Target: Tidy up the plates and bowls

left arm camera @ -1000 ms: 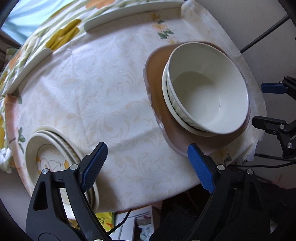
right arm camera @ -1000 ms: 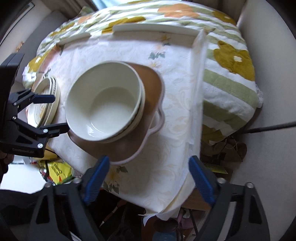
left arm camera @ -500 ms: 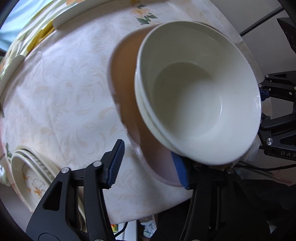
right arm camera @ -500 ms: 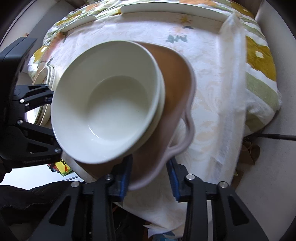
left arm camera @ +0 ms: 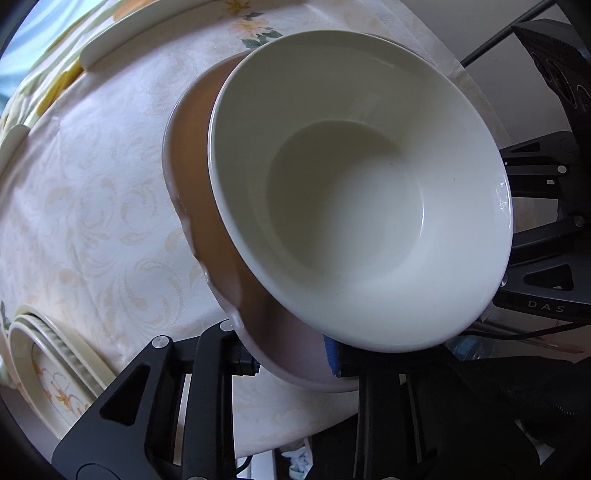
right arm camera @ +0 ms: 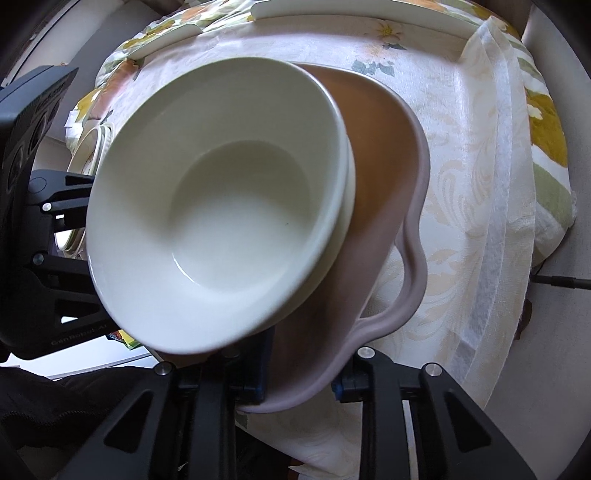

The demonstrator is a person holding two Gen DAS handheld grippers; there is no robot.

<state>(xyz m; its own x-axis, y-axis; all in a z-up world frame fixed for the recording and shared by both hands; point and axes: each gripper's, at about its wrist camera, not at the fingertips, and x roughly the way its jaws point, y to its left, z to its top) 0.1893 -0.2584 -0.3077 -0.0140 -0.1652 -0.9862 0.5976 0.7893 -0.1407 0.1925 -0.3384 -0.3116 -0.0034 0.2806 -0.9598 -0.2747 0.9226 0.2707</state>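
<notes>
Two stacked white bowls (left arm camera: 351,192) (right arm camera: 229,206) sit on a brown plate with a wavy rim (left arm camera: 195,177) (right arm camera: 384,155) near the table's front edge. My left gripper (left arm camera: 288,360) points down at the plate's near rim. Its jaws are closing, with the rim between the blue pads and both pads touching it. My right gripper (right arm camera: 301,376) straddles the same plate's rim further along, beside the wavy lobe. Its jaws are closing too, with the pads against the rim. The bowls overhang and hide part of each inner finger.
A stack of patterned cream plates (left arm camera: 48,373) (right arm camera: 92,147) lies at the table's left corner. Long white dishes (left arm camera: 122,40) (right arm camera: 354,14) line the far edge. The cream floral tablecloth (left arm camera: 92,221) hangs over the front edge. Clutter lies on the floor below.
Both grippers have dropped toward the brown plate's near rim. Their jaws went from wide open to narrowed around the rim. Plate and bowls now fill each view.
</notes>
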